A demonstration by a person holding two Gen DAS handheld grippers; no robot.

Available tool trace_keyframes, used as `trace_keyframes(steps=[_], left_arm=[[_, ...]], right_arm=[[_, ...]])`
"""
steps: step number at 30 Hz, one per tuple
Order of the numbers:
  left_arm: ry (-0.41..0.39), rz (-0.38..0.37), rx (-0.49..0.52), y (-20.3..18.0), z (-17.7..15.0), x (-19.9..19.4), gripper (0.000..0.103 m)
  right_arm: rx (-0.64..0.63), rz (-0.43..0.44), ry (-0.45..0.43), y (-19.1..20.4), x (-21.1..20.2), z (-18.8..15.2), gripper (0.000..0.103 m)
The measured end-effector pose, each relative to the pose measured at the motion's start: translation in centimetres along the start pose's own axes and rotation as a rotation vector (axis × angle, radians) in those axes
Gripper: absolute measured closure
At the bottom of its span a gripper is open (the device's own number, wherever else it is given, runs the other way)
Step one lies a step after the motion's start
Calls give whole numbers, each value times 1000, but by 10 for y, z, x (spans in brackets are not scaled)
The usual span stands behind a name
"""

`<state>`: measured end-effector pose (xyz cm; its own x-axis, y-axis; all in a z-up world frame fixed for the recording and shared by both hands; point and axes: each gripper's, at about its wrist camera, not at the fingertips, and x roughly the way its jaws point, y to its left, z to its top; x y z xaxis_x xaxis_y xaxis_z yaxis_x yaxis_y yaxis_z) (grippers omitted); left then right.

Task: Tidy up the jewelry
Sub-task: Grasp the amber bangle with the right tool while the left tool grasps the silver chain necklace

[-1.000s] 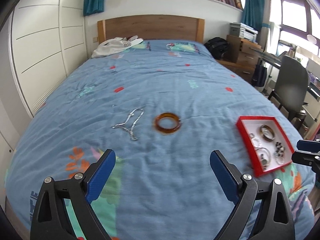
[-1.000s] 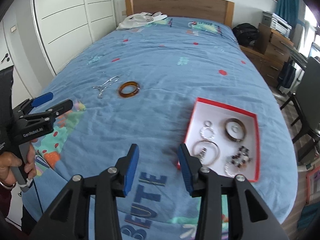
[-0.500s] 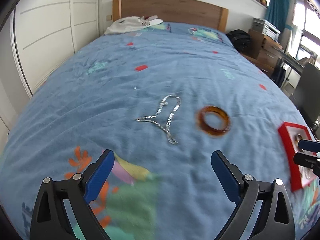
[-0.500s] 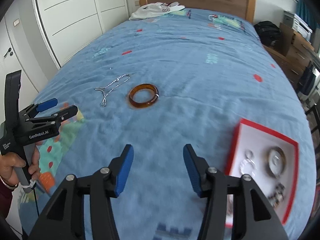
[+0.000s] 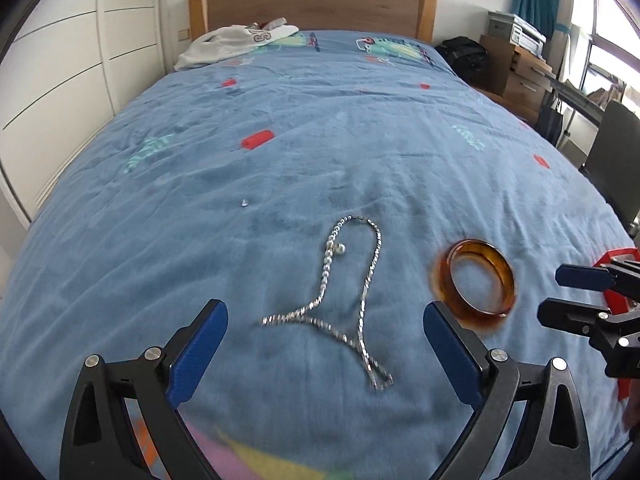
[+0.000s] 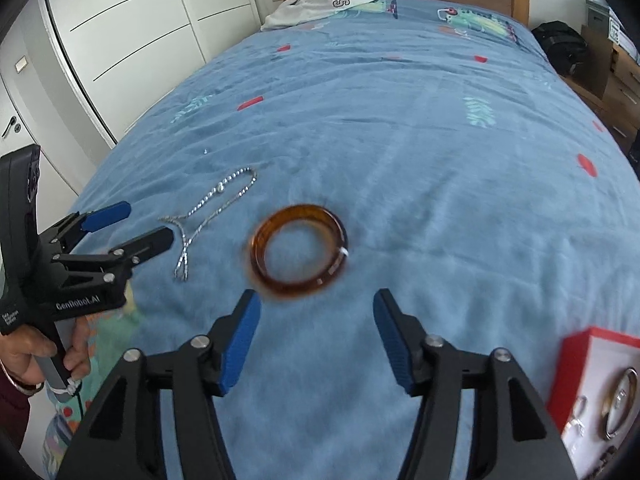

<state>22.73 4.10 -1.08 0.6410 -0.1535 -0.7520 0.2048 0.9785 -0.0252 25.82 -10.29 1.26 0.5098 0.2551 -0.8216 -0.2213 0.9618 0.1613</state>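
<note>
A silver necklace (image 5: 348, 280) lies in a loose loop on the blue bedspread (image 5: 320, 128), just ahead of my left gripper (image 5: 325, 330), which stands wide open and empty. To its right lies an amber bangle (image 5: 474, 280). In the right wrist view the bangle (image 6: 298, 252) sits just beyond my right gripper (image 6: 316, 320), whose jaws are opening with nothing between them. The necklace (image 6: 212, 212) lies left of the bangle, near the left gripper (image 6: 132, 224). A red tray (image 6: 576, 360) holding several pieces of jewelry shows at the bottom right.
A tiny shiny bead (image 5: 244, 202) lies on the bedspread beyond the necklace. White clothing (image 5: 236, 42) rests by the wooden headboard (image 5: 312, 4). White wardrobe doors (image 6: 120, 40) line the left side. A hand (image 6: 44, 356) grips the left handle. A chair (image 5: 616, 152) stands right of the bed.
Both grippers moved forward and down toward the bedspread; the necklace and bangle now look much closer. The right gripper's jaws have spread wider. The red tray slid toward the right edge.
</note>
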Motion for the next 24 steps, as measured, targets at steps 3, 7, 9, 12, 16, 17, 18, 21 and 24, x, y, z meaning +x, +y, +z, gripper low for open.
trace_keyframes(steps=[3,7,9,12,16,17,18,21,24], left_arm=[[10,-8,10,-1,3,11,6],[22,-16,13,0,3,22,6],[28,-29,13,1,3,27,6],[38,-36,21,2,3,34,6],[52,-39,18,5,3,45,6],[57,-39,16,6,2,48,6],[63,-36,18,7,0,51,6],[71,-37,31,9,-4,56,6],[70,-46,36,12,-6,58,6]], right_arm=[[18,-7,-18,4,12,8,28],[45,-20,-28,7,27,16,26],[49,-27,-22,9,34,19,25],[60,-26,-9,12,45,23,25],[74,-21,3,15,57,27,25],[74,-23,6,16,59,28,25],[74,-22,12,16,62,29,25],[65,-25,39,15,70,27,24],[55,-27,51,14,75,25,24]])
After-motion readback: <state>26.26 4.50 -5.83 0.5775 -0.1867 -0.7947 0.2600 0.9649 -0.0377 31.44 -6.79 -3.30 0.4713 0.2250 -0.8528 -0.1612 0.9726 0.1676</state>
